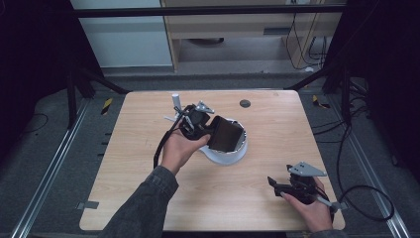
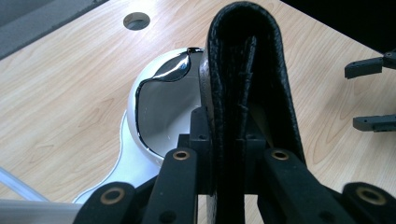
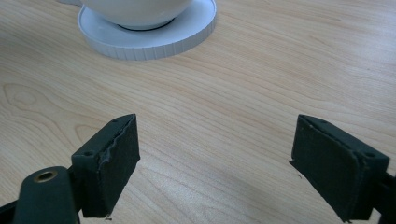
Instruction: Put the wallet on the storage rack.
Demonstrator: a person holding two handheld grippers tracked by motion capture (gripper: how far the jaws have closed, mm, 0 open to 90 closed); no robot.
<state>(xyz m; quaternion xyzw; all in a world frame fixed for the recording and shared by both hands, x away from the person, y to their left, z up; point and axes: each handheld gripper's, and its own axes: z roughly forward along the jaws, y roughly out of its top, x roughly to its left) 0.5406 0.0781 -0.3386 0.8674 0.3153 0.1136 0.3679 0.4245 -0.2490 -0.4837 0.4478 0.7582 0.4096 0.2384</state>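
Your left gripper (image 1: 210, 130) is clamped on a folded black leather wallet (image 1: 227, 134), holding it above the white bowl (image 1: 241, 147) that sits a little back of the table's (image 1: 148, 168) middle. In the left gripper view the wallet (image 2: 247, 84) stands on edge between the two jaws, its fold pointing away from you, and the pads press on both faces; the bowl's (image 2: 140, 93) open mouth lies just beside and beneath it, with a dark glossy patch on the inner wall that cannot be identified. The bowl rests on a flat white ribbed base (image 3: 140, 46), seen close in the right gripper view.

Your right gripper (image 1: 283, 188) rests near the table's front right corner, well apart from the bowl. Its jaws are spread wide with nothing between them, only bare wood grain showing.

Stage of the work, as a judgement: the pick-up of the wallet looks complete and the carry has brought it to the bowl. If the wallet is bound for the bowl, what remains is to lower it past the rim, release the clamp and withdraw the left hand. The right gripper has no part in hand at this point.

A round hole (image 1: 244, 103) marks the table near its far edge.
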